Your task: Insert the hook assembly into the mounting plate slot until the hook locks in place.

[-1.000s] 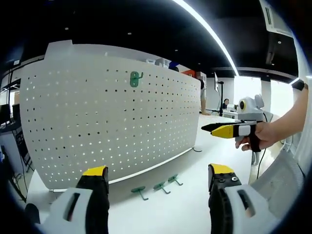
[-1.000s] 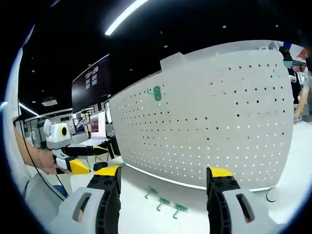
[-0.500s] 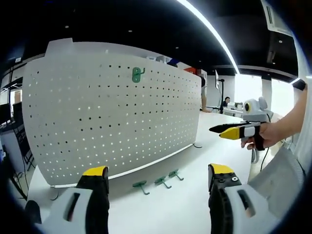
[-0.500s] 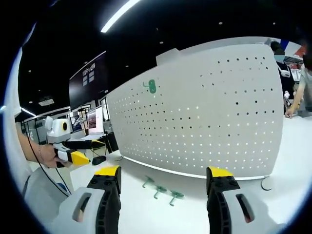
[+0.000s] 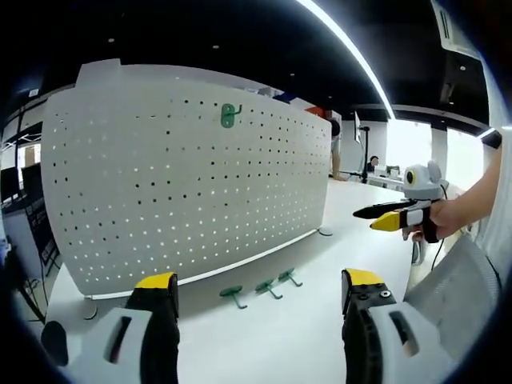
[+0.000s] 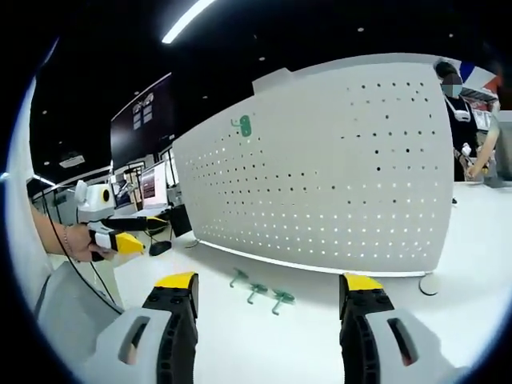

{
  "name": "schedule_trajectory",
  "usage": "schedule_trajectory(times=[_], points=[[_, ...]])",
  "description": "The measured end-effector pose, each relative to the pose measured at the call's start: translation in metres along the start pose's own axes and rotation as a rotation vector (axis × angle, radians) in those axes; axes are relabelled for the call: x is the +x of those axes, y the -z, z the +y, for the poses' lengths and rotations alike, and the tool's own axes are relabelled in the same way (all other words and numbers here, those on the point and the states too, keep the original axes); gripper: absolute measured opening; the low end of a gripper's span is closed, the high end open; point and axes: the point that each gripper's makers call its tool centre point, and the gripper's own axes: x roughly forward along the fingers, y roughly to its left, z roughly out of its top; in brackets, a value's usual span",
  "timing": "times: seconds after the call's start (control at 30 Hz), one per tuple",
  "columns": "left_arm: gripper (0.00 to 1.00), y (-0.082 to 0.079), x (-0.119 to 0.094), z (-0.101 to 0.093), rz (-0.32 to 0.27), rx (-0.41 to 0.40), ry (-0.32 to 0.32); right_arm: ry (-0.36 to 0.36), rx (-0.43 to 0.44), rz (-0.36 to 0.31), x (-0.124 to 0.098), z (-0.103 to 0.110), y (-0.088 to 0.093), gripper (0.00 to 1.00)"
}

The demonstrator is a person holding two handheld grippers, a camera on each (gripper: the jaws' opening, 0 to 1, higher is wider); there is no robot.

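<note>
A white pegboard mounting plate (image 5: 184, 184) (image 6: 336, 176) stands upright on the white table. One green hook (image 5: 230, 114) (image 6: 244, 126) hangs near its top. Three loose green hooks (image 5: 260, 289) (image 6: 258, 289) lie on the table in front of the plate's base. My left gripper (image 5: 258, 296) is open, well short of the hooks, nothing between its jaws. My right gripper (image 6: 268, 298) is open and empty too, also back from the hooks. The right gripper (image 5: 392, 216) shows in the left gripper view at the right, held by a hand; the left gripper (image 6: 120, 238) shows at the left of the right gripper view.
The white table (image 5: 264, 336) (image 6: 264, 336) stretches in front of the plate. Round feet (image 5: 324, 232) (image 6: 430, 285) sit at the plate's ends. Desks with monitors (image 6: 156, 204) stand behind at the left. People (image 6: 460, 104) stand beyond the plate's far end.
Both cameras have drawn back and shifted a little, so the plate and loose hooks sit slightly differently in view. Both grippers stay open and empty; the hooks have not moved.
</note>
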Motion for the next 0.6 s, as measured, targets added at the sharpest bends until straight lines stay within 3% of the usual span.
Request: schedule_trajectory(times=[0.6], points=[[0.85,0.021,-0.012,0.006,0.057,-0.001,-0.004,0.015,0.01,0.07,-0.015,-0.005,0.026,0.69]])
